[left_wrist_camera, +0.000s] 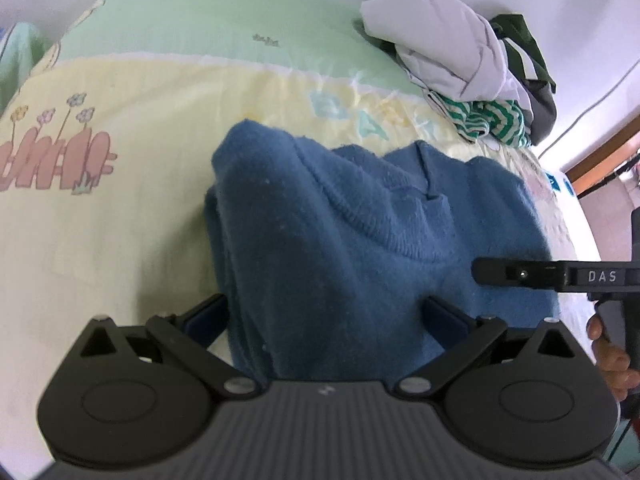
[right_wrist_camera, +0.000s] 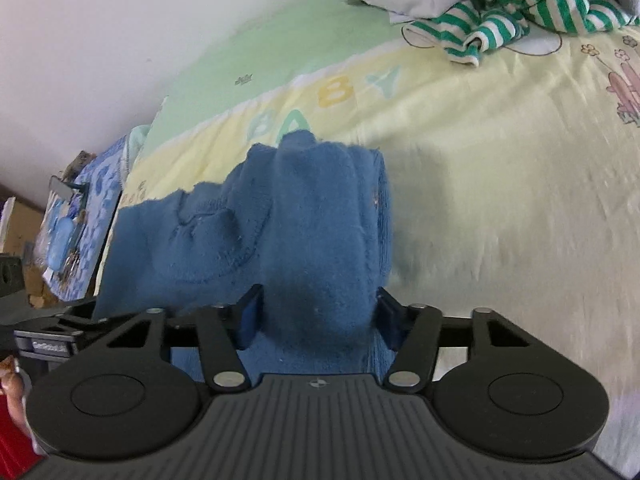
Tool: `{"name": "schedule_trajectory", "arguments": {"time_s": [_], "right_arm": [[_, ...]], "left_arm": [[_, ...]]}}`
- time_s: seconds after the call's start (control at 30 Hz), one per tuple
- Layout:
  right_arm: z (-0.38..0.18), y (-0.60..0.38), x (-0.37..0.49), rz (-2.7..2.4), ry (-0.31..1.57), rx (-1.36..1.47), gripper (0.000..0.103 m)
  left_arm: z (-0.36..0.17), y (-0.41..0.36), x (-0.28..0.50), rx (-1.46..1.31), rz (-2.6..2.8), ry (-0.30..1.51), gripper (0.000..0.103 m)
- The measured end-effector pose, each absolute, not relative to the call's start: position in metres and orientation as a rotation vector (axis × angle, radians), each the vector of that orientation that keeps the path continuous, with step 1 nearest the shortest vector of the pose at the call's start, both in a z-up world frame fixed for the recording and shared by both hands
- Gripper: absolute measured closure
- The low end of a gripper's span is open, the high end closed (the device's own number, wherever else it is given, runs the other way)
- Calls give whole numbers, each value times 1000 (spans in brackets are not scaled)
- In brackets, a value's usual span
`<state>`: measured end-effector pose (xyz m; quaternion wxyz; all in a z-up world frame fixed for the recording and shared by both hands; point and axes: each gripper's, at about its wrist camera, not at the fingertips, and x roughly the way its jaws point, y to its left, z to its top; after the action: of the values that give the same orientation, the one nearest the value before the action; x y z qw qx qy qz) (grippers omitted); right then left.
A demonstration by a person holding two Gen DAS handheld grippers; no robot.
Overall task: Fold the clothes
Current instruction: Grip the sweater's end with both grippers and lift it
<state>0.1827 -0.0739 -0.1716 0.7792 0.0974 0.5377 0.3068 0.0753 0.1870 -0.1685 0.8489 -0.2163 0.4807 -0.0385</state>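
Two grippers are on the blue sweater (left_wrist_camera: 360, 232), which lies bunched on a yellow and green bedsheet (left_wrist_camera: 120, 240) toward the near side of the bed. Left gripper (left_wrist_camera: 334, 316) has its jaws standing wide with a thick fold of the knit between them; I can't tell if the pads actually press on it. Right gripper (right_wrist_camera: 318, 318) sits at a middling width with a hump of sweater filling the gap, both pads right against the fabric, so it looks like it's pinching that fold. Room-wise, there's a big bare stretch of sheet off to one side of the sweater, and the wall (right_wrist_camera: 100, 40) runs along the far edge of the bed. A heap of other clothes (left_wrist_camera: 460, 64) sits in the far corner, well apart from the sweater: something pale grey, something dark green, and a green-and-white striped piece (right_wrist_camera: 520, 8). Readable writing: pastel letters "BABY" (right_wrist_camera: 332, 92) on the sheet, and "DAS" (left_wrist_camera: 602, 277) on the right gripper's black body, seen from the left camera.
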Motion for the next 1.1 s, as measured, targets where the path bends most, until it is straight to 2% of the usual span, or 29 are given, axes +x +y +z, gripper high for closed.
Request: {"name": "schedule_trajectory", "arguments": {"time_s": [0.07,0.17,0.23,0.3,0.37,0.4,0.47,0.5,0.53,0.6,0.77,1.0,1.1], "right_arm": [[-171,-69,182,666,1153,177,43],[-171,-62,182,668,1138,134,35],[-173,-58,179,691,1114,128,19],[-175,-49,168,710,1061,64,11],[-176,-42,160,714,1018,9,11],[-176,-42,161,703,1019,19,13],[-173,-53,168,665,1044,86,27],[-172,-59,172,653,1064,122,39],[-173,-64,175,655,1089,164,44],[-173,-66,176,669,1110,184,48],[-168,-58,172,695,1103,119,52],[-173,-64,174,735,1094,138,48],[-173,-64,175,745,1098,143,47]], "left_arm": [[-169,187,75,-449,-83,1010,1],[-168,188,77,-445,-86,1010,1],[-168,188,78,-443,-90,1004,1],[-169,188,78,-440,-95,993,1],[-169,188,74,-443,-98,974,3],[-170,188,72,-445,-94,961,4],[-170,185,67,-441,-83,935,4],[-171,183,66,-432,-76,925,4],[-171,182,66,-425,-71,922,4],[-170,181,68,-420,-71,927,8],[-168,186,70,-417,-88,943,13],[-168,180,71,-412,-60,945,13],[-170,179,71,-423,-65,941,3]]}}
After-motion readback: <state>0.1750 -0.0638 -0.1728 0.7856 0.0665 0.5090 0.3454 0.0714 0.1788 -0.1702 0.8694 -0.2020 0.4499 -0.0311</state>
